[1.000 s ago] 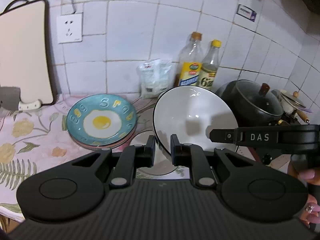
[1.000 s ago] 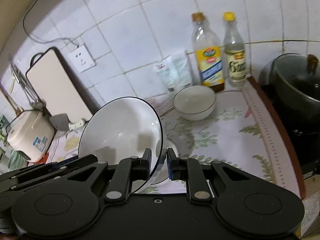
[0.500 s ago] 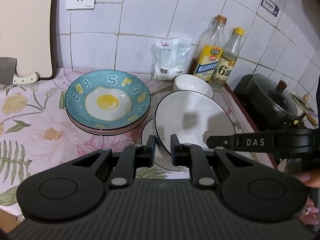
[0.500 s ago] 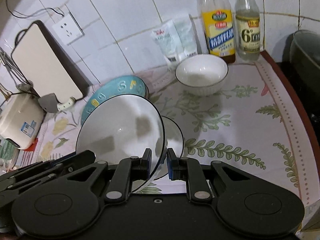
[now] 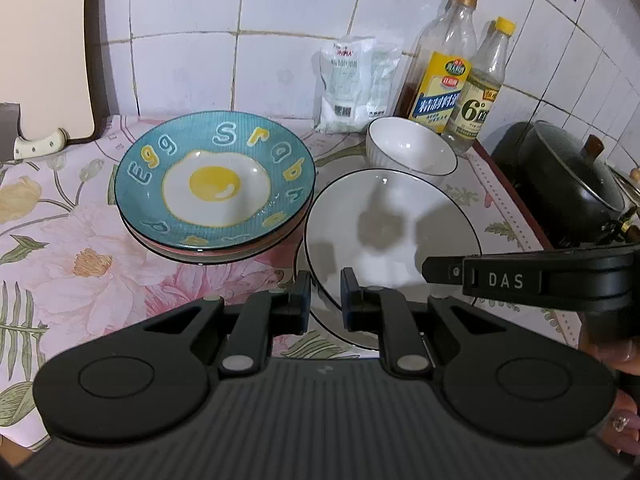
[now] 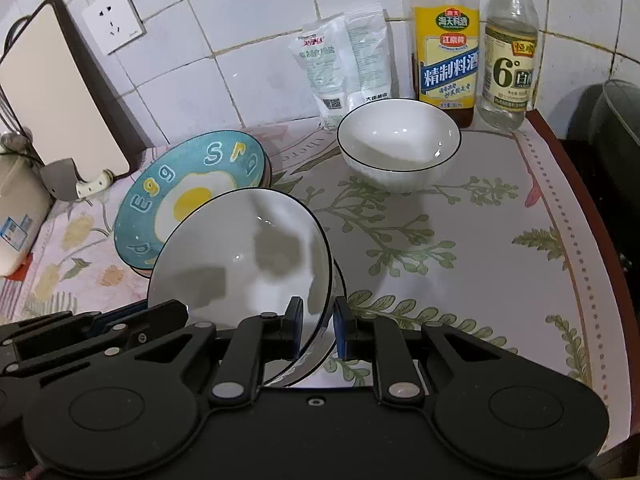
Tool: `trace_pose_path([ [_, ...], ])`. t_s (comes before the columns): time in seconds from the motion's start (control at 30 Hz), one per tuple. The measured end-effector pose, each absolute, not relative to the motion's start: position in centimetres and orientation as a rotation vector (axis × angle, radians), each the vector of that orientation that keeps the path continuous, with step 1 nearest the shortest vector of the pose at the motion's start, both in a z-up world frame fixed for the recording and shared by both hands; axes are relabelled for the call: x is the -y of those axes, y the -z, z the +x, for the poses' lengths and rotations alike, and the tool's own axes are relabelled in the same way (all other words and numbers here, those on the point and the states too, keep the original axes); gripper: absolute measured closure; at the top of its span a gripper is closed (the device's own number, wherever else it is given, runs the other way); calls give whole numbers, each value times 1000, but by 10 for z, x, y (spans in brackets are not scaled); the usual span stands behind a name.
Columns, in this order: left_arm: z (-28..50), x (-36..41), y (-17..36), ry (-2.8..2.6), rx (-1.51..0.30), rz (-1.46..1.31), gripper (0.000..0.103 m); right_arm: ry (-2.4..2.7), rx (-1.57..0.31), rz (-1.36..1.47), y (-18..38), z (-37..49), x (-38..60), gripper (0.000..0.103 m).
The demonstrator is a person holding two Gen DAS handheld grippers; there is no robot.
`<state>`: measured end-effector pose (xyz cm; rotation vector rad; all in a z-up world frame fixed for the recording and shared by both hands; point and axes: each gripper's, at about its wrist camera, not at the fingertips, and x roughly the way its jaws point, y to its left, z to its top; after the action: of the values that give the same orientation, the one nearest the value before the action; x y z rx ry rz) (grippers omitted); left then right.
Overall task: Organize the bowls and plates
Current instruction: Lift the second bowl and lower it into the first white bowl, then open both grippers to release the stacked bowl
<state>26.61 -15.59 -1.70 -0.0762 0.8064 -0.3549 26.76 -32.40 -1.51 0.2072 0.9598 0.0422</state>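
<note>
gripping one white bowl (image 6: 240, 264) — thin black rim, glossy, tilted — both tongs (image 5: 325, 300) (image 6: 318, 326) clamped on its edge

Wide open stretch of worktop (image 6: 500, 264) on the right, from the front edge up toward the back, nothing standing on it. At the back edge the small bowl (image 6: 398, 148) blocks the way, with two bottles (image 6: 448, 60) and a bag (image 6: 344, 64) lined up against the wall behind it. Left side is crowded: the egg plate (image 5: 212, 184) on its stack sits just beside the big bowl (image 5: 390, 236). Past the right edge, a dark pot (image 5: 568, 184) closes that side.
</note>
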Motion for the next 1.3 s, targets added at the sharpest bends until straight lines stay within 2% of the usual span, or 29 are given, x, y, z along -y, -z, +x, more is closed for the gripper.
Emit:
trace_pose_path([
  [0.33, 270, 156, 29, 347, -830, -75, 89, -66, -943, 172, 20, 269, 322, 81],
  [0.5, 267, 154, 28, 338, -825, -77, 87, -73, -917, 103, 16, 263, 315, 76],
  [0.6, 260, 153, 19, 330, -795, -65, 85, -71, -858, 40, 7, 253, 313, 76],
  [1.07, 208, 150, -40, 394, -703, 7, 78, -119, -726, 86, -51, 197, 337, 75],
  [1.3, 195, 168, -65, 461, -636, 62, 69, -164, -625, 103, -72, 172, 357, 70],
])
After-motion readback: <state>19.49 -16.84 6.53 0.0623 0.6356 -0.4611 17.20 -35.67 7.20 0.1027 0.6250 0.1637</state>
